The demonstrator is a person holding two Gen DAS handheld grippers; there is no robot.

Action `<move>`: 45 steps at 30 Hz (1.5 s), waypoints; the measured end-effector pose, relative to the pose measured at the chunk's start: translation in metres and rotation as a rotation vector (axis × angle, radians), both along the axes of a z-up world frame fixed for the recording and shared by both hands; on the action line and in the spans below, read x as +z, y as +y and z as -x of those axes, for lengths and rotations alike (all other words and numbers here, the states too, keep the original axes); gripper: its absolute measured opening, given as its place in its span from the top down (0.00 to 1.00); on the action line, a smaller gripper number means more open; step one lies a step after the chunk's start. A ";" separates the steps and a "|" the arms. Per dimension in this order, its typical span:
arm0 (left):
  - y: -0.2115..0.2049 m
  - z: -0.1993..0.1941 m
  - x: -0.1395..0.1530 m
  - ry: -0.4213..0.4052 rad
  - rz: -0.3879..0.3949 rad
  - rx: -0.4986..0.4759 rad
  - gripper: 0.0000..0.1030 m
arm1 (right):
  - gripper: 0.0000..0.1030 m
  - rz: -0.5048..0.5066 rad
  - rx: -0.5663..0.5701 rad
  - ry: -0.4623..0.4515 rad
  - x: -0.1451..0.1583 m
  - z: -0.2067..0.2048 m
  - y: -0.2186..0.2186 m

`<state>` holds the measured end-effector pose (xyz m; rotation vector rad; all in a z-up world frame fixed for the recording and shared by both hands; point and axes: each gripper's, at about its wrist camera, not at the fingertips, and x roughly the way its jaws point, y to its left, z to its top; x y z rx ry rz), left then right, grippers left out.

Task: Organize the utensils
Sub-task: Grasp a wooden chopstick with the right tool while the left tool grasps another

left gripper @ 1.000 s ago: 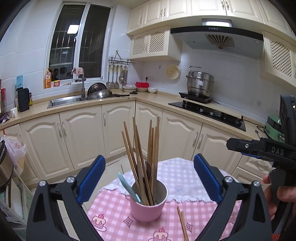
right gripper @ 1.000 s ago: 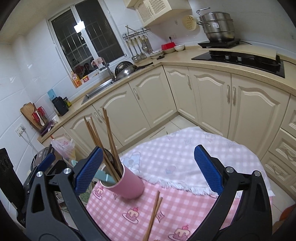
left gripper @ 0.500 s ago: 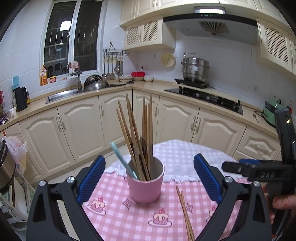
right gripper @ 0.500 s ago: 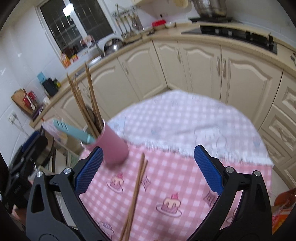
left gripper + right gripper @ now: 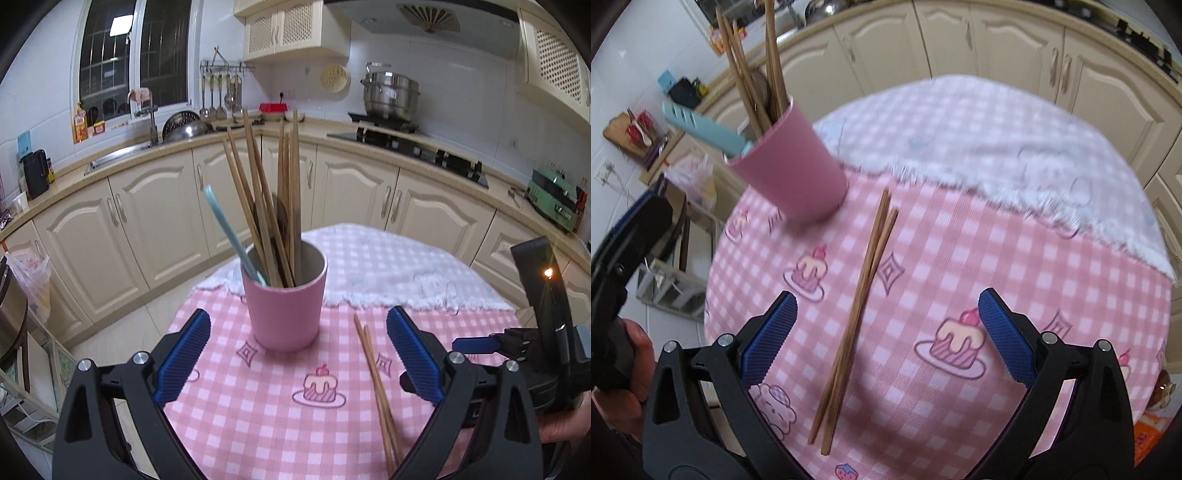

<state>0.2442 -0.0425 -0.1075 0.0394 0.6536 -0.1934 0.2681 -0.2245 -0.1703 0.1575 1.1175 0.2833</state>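
A pink cup (image 5: 283, 300) stands on the round table's pink checked cloth (image 5: 266, 417). It holds several wooden chopsticks (image 5: 258, 199) and a light blue utensil (image 5: 231, 229). The cup also shows in the right wrist view (image 5: 786, 168). A loose pair of chopsticks (image 5: 855, 321) lies flat on the cloth to the right of the cup; it also shows in the left wrist view (image 5: 376, 387). My left gripper (image 5: 297, 354) is open and empty, just in front of the cup. My right gripper (image 5: 886, 336) is open and empty, above the loose pair.
A white fringed cloth (image 5: 388, 266) covers the table's far half. Cream kitchen cabinets (image 5: 147, 218) curve behind the table, with a sink (image 5: 122, 155) and a stove with a steel pot (image 5: 389, 96). A plastic bag (image 5: 31, 284) hangs at the left.
Both grippers have lowered and tilted down toward the table. The left one has closed in on the cup; the right one has moved over the loose chopsticks. Both stay open.
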 end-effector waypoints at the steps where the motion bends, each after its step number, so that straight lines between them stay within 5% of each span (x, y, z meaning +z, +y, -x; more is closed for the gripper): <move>1: 0.000 -0.001 -0.003 0.012 -0.005 0.004 0.08 | 0.18 0.003 0.006 0.010 -0.003 0.000 0.002; 6: 0.006 -0.005 -0.016 0.063 -0.005 0.017 0.08 | 0.52 0.004 0.036 0.076 -0.021 -0.008 0.012; 18: 0.002 -0.011 -0.043 0.138 -0.037 -0.008 0.08 | 0.89 -0.061 0.072 0.125 -0.037 -0.022 0.021; 35: -0.063 -0.035 -0.100 0.335 -0.200 -0.204 0.08 | 0.89 0.001 0.027 0.151 -0.033 -0.018 -0.026; 43: -0.075 -0.057 -0.123 0.453 -0.195 -0.241 0.09 | 0.88 0.024 0.016 0.183 -0.032 -0.018 -0.036; 45: -0.076 -0.061 -0.122 0.465 -0.195 -0.256 0.19 | 0.87 0.048 0.014 0.190 -0.031 -0.021 -0.033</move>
